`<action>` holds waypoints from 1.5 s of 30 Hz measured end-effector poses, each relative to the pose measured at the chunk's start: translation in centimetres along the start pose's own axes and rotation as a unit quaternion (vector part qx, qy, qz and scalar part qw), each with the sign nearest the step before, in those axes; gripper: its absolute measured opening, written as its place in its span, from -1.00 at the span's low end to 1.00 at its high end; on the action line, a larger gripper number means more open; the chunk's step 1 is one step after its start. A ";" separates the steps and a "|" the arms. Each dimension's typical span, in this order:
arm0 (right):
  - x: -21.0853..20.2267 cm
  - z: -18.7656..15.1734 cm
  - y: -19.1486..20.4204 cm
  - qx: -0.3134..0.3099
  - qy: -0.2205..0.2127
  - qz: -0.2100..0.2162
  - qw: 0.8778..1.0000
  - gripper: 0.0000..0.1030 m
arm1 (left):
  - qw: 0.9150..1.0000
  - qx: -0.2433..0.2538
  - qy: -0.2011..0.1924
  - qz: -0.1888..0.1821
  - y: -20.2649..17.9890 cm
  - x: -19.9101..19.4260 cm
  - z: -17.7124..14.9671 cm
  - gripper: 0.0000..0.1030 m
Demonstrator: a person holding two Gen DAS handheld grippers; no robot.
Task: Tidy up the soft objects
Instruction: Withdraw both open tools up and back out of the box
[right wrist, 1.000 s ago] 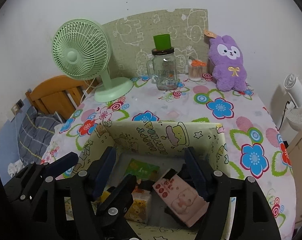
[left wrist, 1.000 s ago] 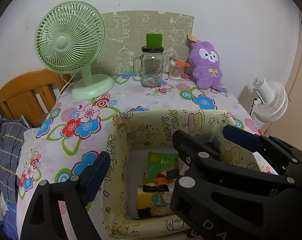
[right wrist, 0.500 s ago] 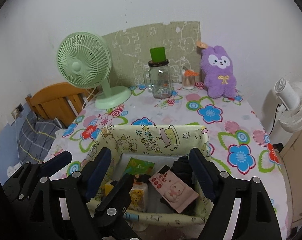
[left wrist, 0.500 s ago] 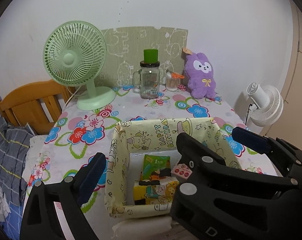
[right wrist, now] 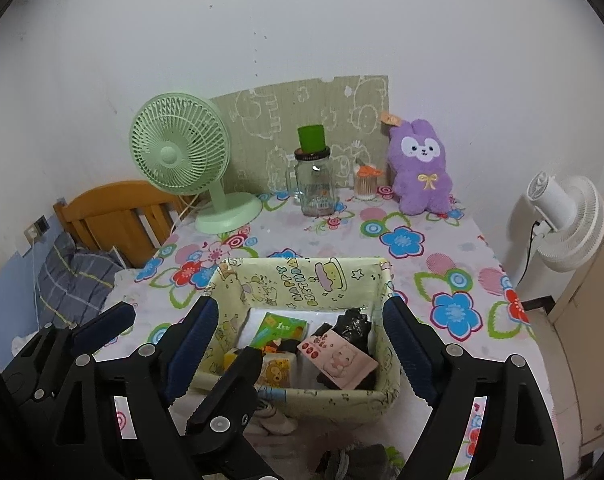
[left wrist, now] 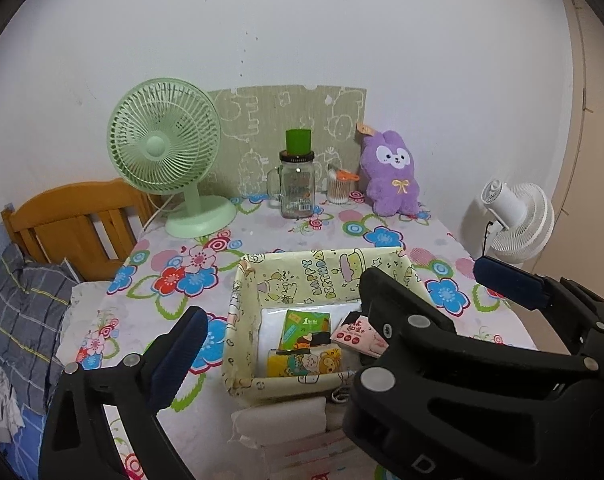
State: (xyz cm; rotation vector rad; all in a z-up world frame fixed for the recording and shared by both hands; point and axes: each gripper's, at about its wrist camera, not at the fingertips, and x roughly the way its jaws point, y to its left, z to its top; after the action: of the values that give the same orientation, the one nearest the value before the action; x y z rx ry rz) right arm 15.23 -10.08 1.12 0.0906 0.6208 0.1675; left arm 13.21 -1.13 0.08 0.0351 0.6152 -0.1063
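Note:
A yellow cartoon fabric bin (left wrist: 302,280) (right wrist: 302,280) sits near the table's front. Inside lie a green packet (left wrist: 306,328) (right wrist: 279,328), a yellow bear packet (left wrist: 304,362), a pink packet (left wrist: 354,336) (right wrist: 336,360) and something black (right wrist: 354,324). A purple plush rabbit (left wrist: 392,178) (right wrist: 420,168) stands at the back right. My left gripper (left wrist: 342,308) is open and empty, above and in front of the bin. My right gripper (right wrist: 302,344) is open and empty, its fingers either side of the bin. White soft items (left wrist: 279,420) lie in front of the bin.
A green desk fan (left wrist: 169,156) (right wrist: 185,160) stands back left. A glass mug jar with a green cup on it (left wrist: 297,184) (right wrist: 314,184) and a small swab jar (left wrist: 338,188) stand at the back. A white fan (right wrist: 566,220) stands right of the table, a wooden bed frame (left wrist: 73,220) left.
Both grippers have pulled back and up from the bin, so the whole bin and table show. The pink packet now lies in the bin, free of the right gripper.

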 end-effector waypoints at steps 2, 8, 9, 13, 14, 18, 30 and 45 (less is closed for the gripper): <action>-0.7 -0.2 0.1 -0.001 -0.003 -0.002 1.000 0.71 | 1.000 0.001 -0.006 0.001 0.0 -0.6 -0.2 0.96; -2.5 -0.9 0.5 -0.001 -0.015 -0.013 1.000 0.77 | 1.000 0.004 -0.017 -0.001 -0.1 -2.3 -0.8 0.97; -2.9 -1.0 0.6 -0.001 -0.017 -0.014 1.000 0.77 | 1.000 0.004 -0.019 -0.001 -0.1 -2.5 -0.9 0.97; -4.0 -1.4 0.7 -0.003 -0.024 -0.012 1.000 0.81 | 1.000 0.005 -0.024 -0.001 -0.3 -3.4 -1.4 0.98; -4.2 -1.6 0.7 -0.003 -0.025 -0.012 1.000 0.83 | 1.000 0.005 -0.025 -0.001 -0.3 -3.7 -1.6 0.98; -5.1 -2.2 0.8 -0.001 -0.031 -0.012 0.999 0.91 | 1.000 0.004 -0.027 -0.002 -0.5 -4.4 -2.1 0.98; -6.7 -4.3 0.7 0.000 -0.041 -0.016 0.999 0.94 | 1.000 0.000 -0.030 -0.009 -1.1 -5.6 -4.2 0.98; -6.4 -8.1 0.1 -0.007 -0.045 -0.029 0.999 0.95 | 0.999 -0.007 -0.035 -0.022 -1.6 -4.6 -8.1 0.98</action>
State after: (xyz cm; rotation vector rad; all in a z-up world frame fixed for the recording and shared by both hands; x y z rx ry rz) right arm 5.33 -10.85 -1.81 0.0656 0.5317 0.1120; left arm 4.66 -1.79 -3.87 0.0050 0.5465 -0.1448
